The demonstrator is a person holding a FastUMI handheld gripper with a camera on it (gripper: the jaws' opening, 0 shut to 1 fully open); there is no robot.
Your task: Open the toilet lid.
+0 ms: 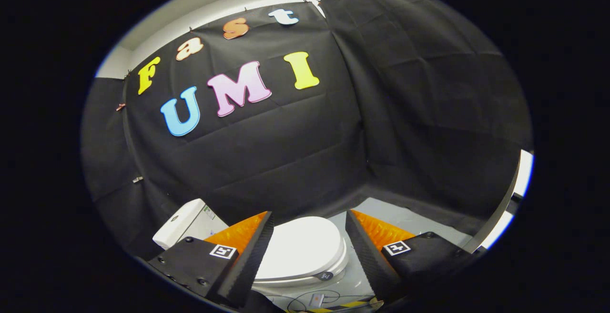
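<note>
Your gripper (310, 217) is held above the toilet with its two fingers spread wide, and nothing sits between them in contact: they grasp nothing. The toilet lid (305, 248) lies down flat and closed on the bowl, seen in the gap between your fingers and a little beyond and below their tips, so you are clear of it, not touching. The white cistern (183, 227) stands at the far end of the toilet, just off your left finger (252, 246), and the view is tilted so the whole toilet runs at a slant. A small dark badge (326, 275) sits at the near front edge of the seat. On the pale floor (395, 217) in front of the bowl there is a thin cable (305, 298) running to a small white device (317, 298), though the curve of the lens makes it hard to tell what it is. Black cloth (286, 151) drapes the wall behind the toilet and to the right.
</note>
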